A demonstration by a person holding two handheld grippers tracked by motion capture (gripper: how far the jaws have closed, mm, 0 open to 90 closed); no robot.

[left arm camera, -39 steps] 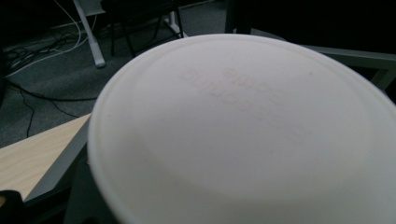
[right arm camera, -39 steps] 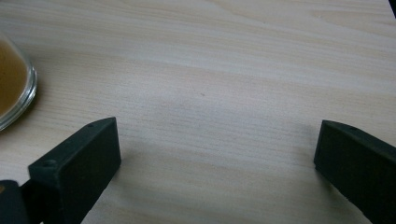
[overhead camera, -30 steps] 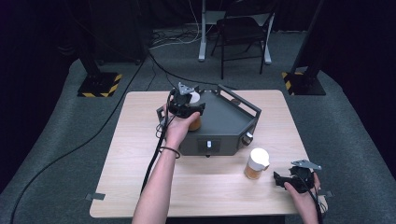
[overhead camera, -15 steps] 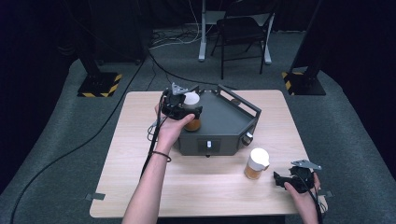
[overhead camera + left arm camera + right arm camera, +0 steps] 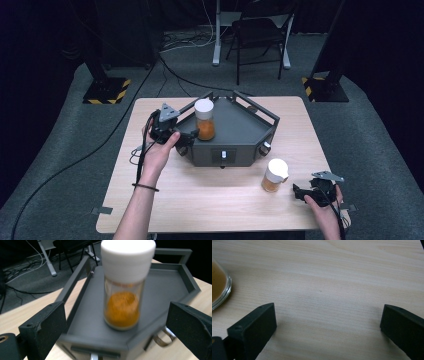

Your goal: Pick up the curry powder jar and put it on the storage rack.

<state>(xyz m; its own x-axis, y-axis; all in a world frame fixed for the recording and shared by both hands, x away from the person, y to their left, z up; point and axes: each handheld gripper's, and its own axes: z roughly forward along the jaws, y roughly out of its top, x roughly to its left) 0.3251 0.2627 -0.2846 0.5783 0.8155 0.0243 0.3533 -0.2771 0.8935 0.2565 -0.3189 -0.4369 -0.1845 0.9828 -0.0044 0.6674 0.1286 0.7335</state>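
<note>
The counter (image 5: 215, 200) lies broad and bare along its near edge, and the grey tray (image 5: 240, 131) stands at its middle with a raised rail round its rim. A white-capped jar (image 5: 204, 119) stands upright at the tray's left corner. My left gripper (image 5: 182, 140) sits just off that corner, jaws just opened wide and nothing between them, while my right gripper (image 5: 300, 192) rests open near the counter's right corner beside a second jar (image 5: 275, 175).

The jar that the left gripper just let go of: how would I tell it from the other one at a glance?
Start at the dark grey angular tray on the light wooden table. The clear glass jar of orange powder with a white lid stands upright on the tray's left end, in front of the open left gripper. Its twin, the second white-lidded jar, stands on bare wood near the right gripper.
</note>
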